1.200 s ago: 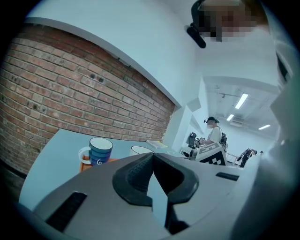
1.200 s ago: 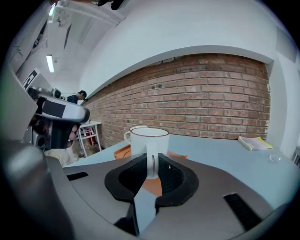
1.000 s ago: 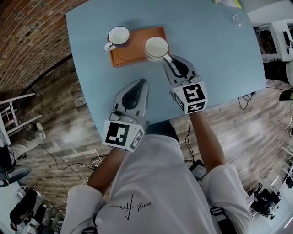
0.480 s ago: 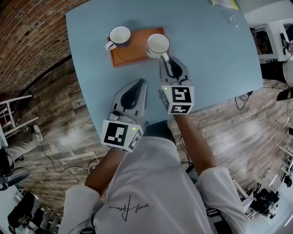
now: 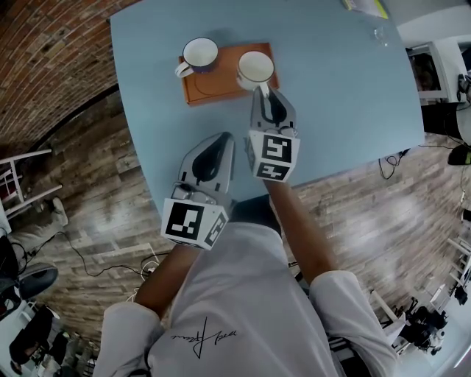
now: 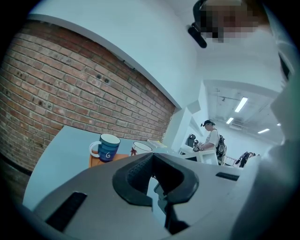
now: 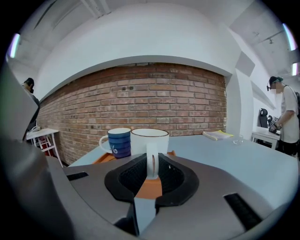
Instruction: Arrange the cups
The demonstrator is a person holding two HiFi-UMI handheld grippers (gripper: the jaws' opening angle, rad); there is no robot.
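Note:
A white cup stands at the right end of an orange tray on the blue table. A blue cup stands at the tray's left end. My right gripper is shut on the white cup's handle, which stands upright between the jaws in the right gripper view, with the white cup and blue cup just beyond. My left gripper is shut and empty, hovering over the table's near edge, well short of the tray. From the left gripper view, the blue cup and white cup show far ahead.
Yellow papers and a small glass lie at the table's far right corner. The table's near edge runs just under the grippers. A person stands at a white bench to the right; a brick wall is behind.
My right gripper's back end has swung left toward my body and rolled, keeping hold of the white cup's handle. The left gripper has stayed still.

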